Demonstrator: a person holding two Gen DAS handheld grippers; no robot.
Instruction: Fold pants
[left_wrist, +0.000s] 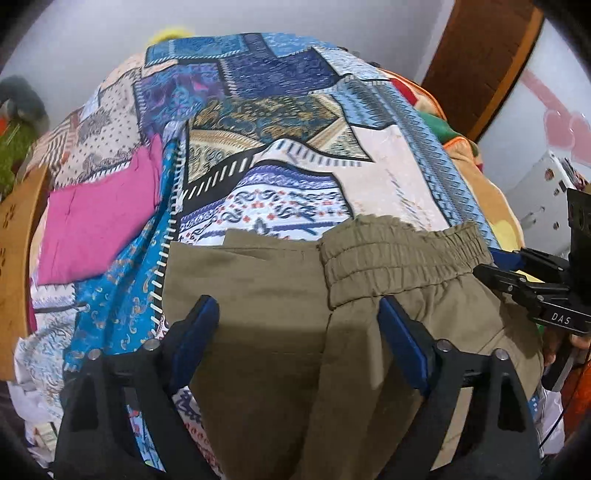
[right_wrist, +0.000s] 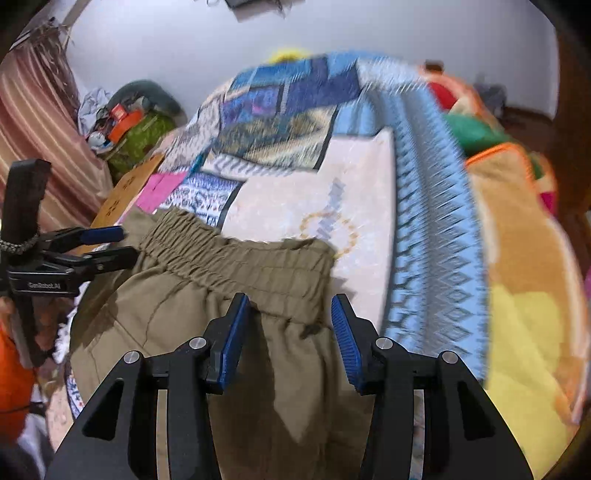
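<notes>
Olive pants (left_wrist: 258, 277) lie flat on a patchwork bedspread (left_wrist: 277, 122), their elastic waistband (left_wrist: 399, 254) towards the far side. My left gripper (left_wrist: 297, 301) hovers over the cloth just below the waistband, jaws wide open and empty. My right gripper (right_wrist: 290, 297) hangs over the waistband (right_wrist: 258, 258) near the right side of the pants (right_wrist: 177, 302), its blue pads (right_wrist: 236, 328) apart with no cloth pinched between them. Each gripper shows in the other's view: the right gripper (left_wrist: 487, 261) at the waistband's right end, the left gripper (right_wrist: 129, 243) at its left end.
A folded pink cloth (left_wrist: 96, 225) lies on the bedspread to the left of the pants. A wooden board (left_wrist: 14, 258) stands at the bed's left edge. An orange and yellow blanket (right_wrist: 517, 240) is heaped on the right. A green bag (right_wrist: 144, 136) and a curtain (right_wrist: 37, 129) sit behind.
</notes>
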